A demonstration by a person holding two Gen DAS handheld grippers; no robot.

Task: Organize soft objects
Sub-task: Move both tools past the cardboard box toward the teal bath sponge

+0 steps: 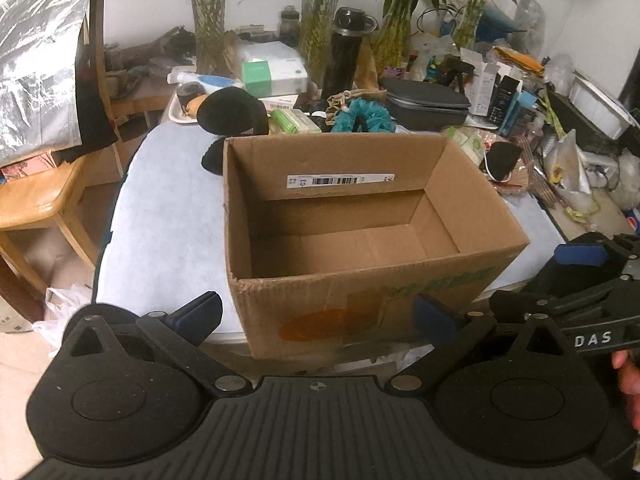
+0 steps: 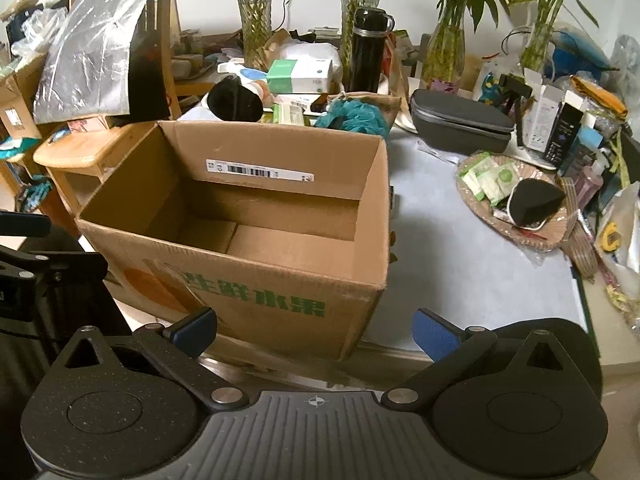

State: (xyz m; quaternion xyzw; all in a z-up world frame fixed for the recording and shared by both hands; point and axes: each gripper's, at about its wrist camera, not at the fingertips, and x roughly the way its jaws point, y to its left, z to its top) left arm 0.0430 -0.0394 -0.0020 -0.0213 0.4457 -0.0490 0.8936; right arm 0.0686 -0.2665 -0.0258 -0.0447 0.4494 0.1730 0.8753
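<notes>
An open cardboard box stands empty at the table's near edge. Behind it lie a black soft lump and a teal mesh puff. Another black soft piece rests on a woven tray to the right. My left gripper hangs open in front of the box, nothing between its fingers. My right gripper is open too, just before the box's near right corner; it shows at the right edge of the left wrist view.
The back of the table is crowded: glass vases with bamboo, a black flask, a grey zip case, a green-white carton and small boxes. A wooden stool stands left of the table.
</notes>
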